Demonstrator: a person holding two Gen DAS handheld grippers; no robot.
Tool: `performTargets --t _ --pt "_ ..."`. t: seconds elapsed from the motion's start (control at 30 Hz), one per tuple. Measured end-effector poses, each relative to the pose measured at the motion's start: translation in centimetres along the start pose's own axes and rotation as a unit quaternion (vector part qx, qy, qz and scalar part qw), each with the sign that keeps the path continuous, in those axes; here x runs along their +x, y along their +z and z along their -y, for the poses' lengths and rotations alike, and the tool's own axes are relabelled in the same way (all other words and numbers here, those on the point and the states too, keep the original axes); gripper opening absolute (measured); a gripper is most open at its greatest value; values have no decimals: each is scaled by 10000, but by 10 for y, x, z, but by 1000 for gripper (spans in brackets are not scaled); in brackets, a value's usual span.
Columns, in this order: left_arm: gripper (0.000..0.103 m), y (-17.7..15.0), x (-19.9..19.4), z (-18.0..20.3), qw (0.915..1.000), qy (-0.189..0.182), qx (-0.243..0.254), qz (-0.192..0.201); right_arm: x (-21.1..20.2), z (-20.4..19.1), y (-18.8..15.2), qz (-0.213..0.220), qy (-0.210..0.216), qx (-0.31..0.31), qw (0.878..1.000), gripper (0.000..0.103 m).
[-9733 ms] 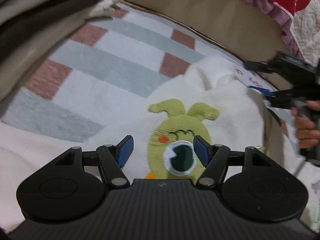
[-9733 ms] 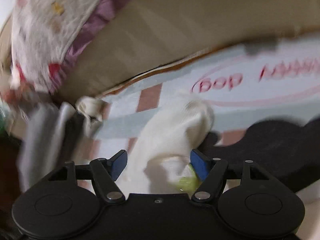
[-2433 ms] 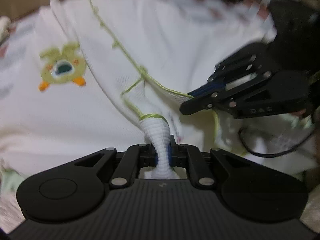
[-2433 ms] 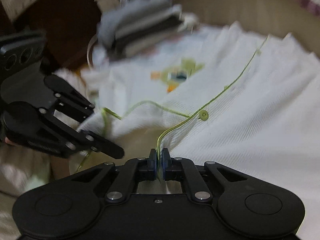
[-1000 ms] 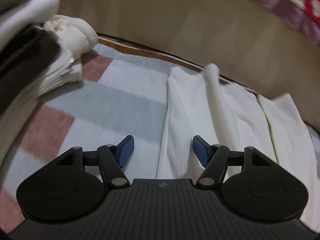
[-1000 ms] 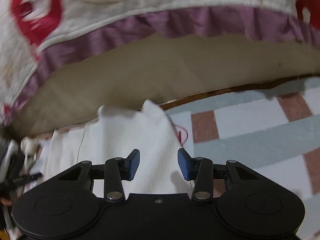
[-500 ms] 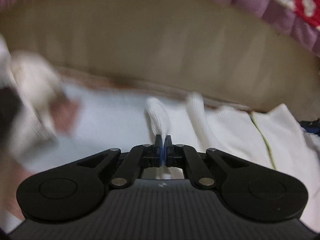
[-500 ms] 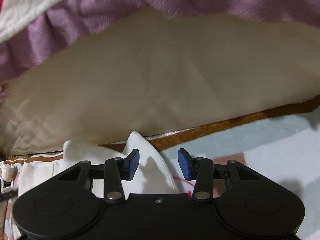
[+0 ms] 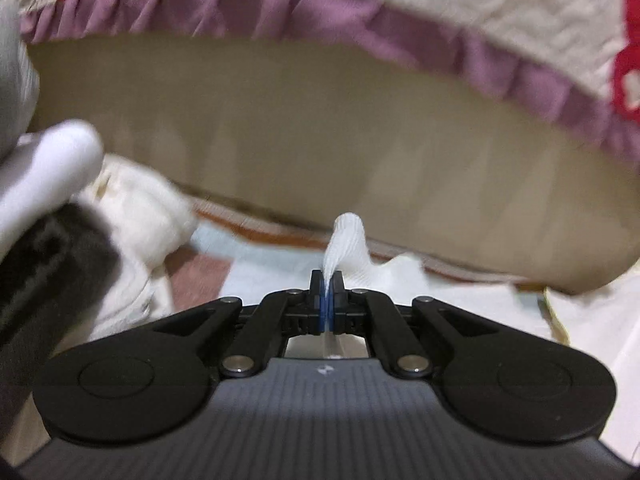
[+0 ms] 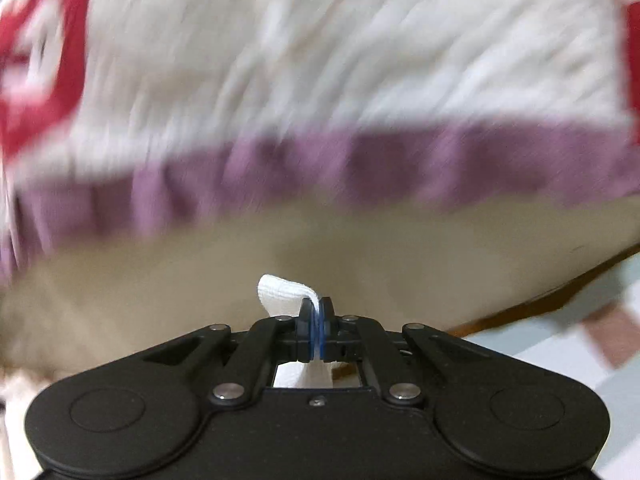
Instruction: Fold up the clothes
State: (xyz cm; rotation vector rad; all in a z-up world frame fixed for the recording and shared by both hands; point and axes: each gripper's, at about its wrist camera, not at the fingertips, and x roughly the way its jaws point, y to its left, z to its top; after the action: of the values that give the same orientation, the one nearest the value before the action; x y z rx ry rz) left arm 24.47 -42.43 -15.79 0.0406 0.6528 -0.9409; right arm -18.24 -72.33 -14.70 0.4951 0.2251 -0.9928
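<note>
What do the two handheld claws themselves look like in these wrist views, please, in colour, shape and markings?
Both look alike. The left claw is matte black plastic with two round disc-shaped lobes, angled linkage bars joined by silver rivets, blue pads on the fingertips, a ribbed grey deck and a small pale logo. The right claw has the same black lobes, silver rivets and blue pads, plus a central screw. No cables or sleeves show.

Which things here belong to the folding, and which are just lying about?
In the job:
- white garment, pinched at two points
- left gripper, shut on it
- right gripper, shut on it

Lying about:
- clothes pile at left
- purple-frilled quilt
- checked mat
</note>
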Motion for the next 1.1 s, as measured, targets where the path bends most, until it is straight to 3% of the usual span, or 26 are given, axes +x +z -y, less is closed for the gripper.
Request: performTargets --t 0.13,0.2,0.23,0.27,0.3,0.33,0.43,0.53,0.63,0.7,0.83,0.93,1.03,1.07,1.1 --pt "2 8 5 13 9998 -71 152 59 -33 3 24 425 -222 -484 9977 2" --pt "8 6 19 22 9989 273 333 -173 -34 2 30 469 -354 -788 9952 4" --pt "16 3 27 27 9953 722 539 -341 -22 6 33 183 -292 -903 9953 12" --pt "23 -1 34 33 9895 1119 769 -504 -8 8 33 -346 -276 -1046 9935 13" --pt "33 -6 34 38 9844 1334 970 -607 -2 9 30 -622 -379 -1143 9908 26" --pt "35 -12 29 41 9842 1290 1048 -611 -4 12 26 -726 -526 -1144 9894 35" --pt "45 -31 -1 53 9912 546 1051 -595 -34 33 13 -973 -140 -577 9935 51" --pt "45 -51 -31 72 9916 -53 993 -823 -66 59 -8 -1642 154 -255 9860 52" --pt "45 -70 -48 104 9857 -522 1084 -1178 -109 75 -29 -2166 430 -163 9752 52" --pt "46 -81 -57 130 9800 -778 1196 -1385 -113 81 -35 -2443 671 -246 9671 52" --pt "49 -101 -60 184 9681 -988 1750 -1494 -144 85 -52 -2967 1039 -1061 9433 52" --pt "49 -117 -62 217 9629 -1086 1835 -1652 -154 81 -69 -3207 1083 -1801 9236 52" --pt "49 -132 -67 241 9630 -1102 1658 -1815 -151 75 -84 -3225 1141 -2126 9153 52" --pt "49 -138 -70 248 9632 -1056 1620 -1865 -150 73 -89 -3110 1164 -2179 9178 55" --pt "49 -143 -72 252 9632 -997 1608 -1910 -149 71 -93 -2991 1188 -2229 9202 49"
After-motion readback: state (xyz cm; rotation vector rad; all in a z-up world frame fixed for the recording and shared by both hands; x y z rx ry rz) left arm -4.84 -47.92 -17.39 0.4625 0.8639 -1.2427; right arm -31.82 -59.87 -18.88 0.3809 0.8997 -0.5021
